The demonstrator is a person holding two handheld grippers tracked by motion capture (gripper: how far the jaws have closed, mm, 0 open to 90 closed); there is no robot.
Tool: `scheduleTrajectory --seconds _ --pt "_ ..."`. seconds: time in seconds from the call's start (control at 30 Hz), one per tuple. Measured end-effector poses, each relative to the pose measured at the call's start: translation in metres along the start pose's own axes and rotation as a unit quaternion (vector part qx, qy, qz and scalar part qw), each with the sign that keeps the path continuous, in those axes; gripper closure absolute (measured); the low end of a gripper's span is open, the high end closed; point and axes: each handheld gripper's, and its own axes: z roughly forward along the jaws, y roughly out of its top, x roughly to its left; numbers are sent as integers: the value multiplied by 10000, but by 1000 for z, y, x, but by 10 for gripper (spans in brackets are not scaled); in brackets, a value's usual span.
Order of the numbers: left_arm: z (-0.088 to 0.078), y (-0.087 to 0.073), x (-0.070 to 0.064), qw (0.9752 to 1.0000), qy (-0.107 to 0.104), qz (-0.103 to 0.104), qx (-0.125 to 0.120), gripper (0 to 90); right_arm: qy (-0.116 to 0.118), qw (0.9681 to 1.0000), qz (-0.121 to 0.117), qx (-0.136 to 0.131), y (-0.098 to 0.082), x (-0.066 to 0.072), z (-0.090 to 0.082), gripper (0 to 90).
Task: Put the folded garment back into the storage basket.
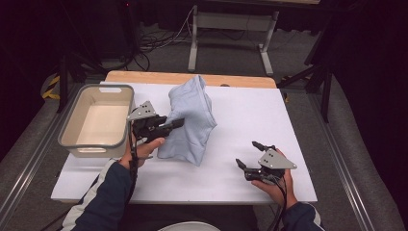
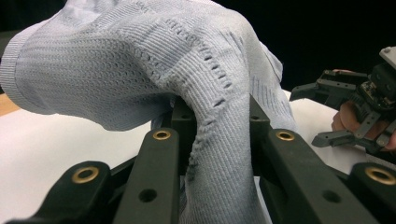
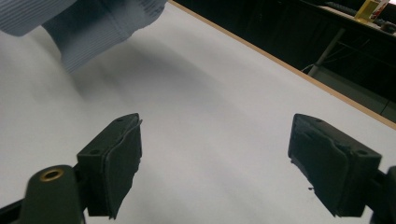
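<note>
The left gripper (image 2: 215, 135) clenched a fold of the pale blue knit garment (image 2: 140, 60); the right gripper (image 3: 215, 163) stood released above the white table (image 3: 224, 93).

Dark navy sleeves with white trim; black grippers (image 1: 159, 126) with brass rivets, grey three-cornered plates, trailing black cables.

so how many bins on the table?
1: a beige rectangular plastic bin at the table's left edge, beside the left tongs gripping the light blue knit garment.

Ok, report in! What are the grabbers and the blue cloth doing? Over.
Left gripper shut on blue cloth, lifting it. Right gripper open, holding nothing. Bin beside it, path clear.
</note>
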Motion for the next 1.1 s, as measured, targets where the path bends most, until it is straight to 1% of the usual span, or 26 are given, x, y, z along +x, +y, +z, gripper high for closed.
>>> scheduleTrajectory --seconds 0.17,0.47,0.57,0.77,0.9,1.1 --pt "-4 2 1 10000 27 -16 -53 743 -2 10000 -23 -10 0 0 0 185" --pt "-17 4 7 9998 111 -23 -145 742 -2 10000 -31 -6 0 0 0 185" --pt "-18 4 8 9998 118 -26 -145 742 -1 10000 -34 -10 0 0 0 185" --pt "-27 6 12 9996 194 -34 -222 742 0 10000 -38 1 0 0 0 185" --pt "-31 6 14 9994 240 -44 -227 742 7 10000 -40 8 0 0 0 185" --pt "-35 7 15 9992 276 -48 -272 742 5 10000 -44 11 0 1 0 185"
